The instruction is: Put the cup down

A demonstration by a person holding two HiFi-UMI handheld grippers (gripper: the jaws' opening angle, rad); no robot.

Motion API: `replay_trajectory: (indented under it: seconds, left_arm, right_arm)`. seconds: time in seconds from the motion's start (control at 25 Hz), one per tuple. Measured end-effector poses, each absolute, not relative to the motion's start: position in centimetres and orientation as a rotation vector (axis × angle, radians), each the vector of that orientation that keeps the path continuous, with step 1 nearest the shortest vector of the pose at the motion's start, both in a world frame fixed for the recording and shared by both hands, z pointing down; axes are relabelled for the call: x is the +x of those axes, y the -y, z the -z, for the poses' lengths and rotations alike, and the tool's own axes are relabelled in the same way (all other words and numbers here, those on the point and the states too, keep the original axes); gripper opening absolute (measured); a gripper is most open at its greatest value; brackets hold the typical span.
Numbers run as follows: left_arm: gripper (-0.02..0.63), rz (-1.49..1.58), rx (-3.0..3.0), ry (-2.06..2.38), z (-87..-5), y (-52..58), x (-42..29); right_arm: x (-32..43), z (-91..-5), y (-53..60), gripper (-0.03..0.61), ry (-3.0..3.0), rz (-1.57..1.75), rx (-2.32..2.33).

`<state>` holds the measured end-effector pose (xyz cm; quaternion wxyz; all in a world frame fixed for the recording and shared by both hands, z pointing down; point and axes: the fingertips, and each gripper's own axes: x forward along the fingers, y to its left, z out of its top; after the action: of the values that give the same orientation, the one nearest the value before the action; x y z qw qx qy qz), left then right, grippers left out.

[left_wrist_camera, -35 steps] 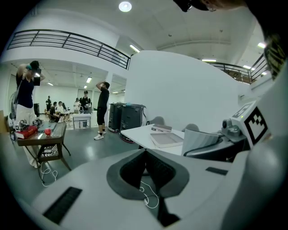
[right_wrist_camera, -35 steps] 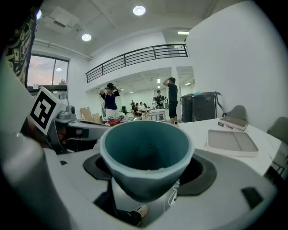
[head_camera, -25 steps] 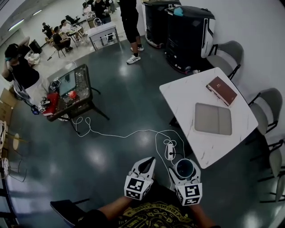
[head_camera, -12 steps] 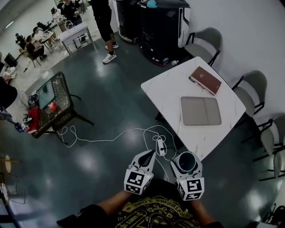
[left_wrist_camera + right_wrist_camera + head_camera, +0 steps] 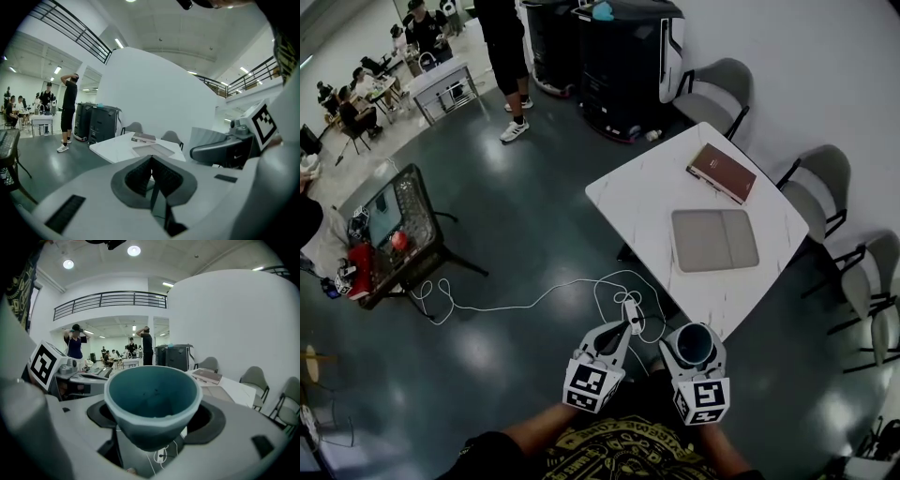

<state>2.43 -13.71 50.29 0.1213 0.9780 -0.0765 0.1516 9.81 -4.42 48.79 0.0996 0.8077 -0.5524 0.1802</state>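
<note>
Grippers short of the white table (image 5: 647,202): the left gripper (image 5: 620,335), jaws pressed together on nothing, hangs over the dark floor (image 5: 534,216) off the table's near corner. The right gripper (image 5: 695,351), jaws wide, clasps an upright, empty teal cup (image 5: 693,342) just before that corner. Bare tabletop rims a grey mat (image 5: 713,240); a brown book (image 5: 721,172) lies beyond it.

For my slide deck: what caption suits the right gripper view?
Right gripper holds an upright teal cup, the white table with a book ahead.
</note>
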Motion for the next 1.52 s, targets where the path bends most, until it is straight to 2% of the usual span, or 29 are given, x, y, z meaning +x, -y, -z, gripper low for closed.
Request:
replay_trajectory:
  seconds: [0.32,0.96,1.52]
  left_arm:
    - [0.011,-0.414,2.877,0.27,-49.7,14.3,7.1]
    - [0.01,-0.408,2.838,0.473,-49.9,14.3,19.9]
    - [0.01,-0.531,2.774,0.611,-55.4,16.9,26.0]
  right_arm:
    - [14.3,-48.9,5.0,0.38,1.685,-0.49,2.37]
    - [28.2,-49.7,7.2,0.379,1.837,-0.423,2.239]
    - [35.7,-54.8,10.7,0.38,1.91,-0.463,2.173]
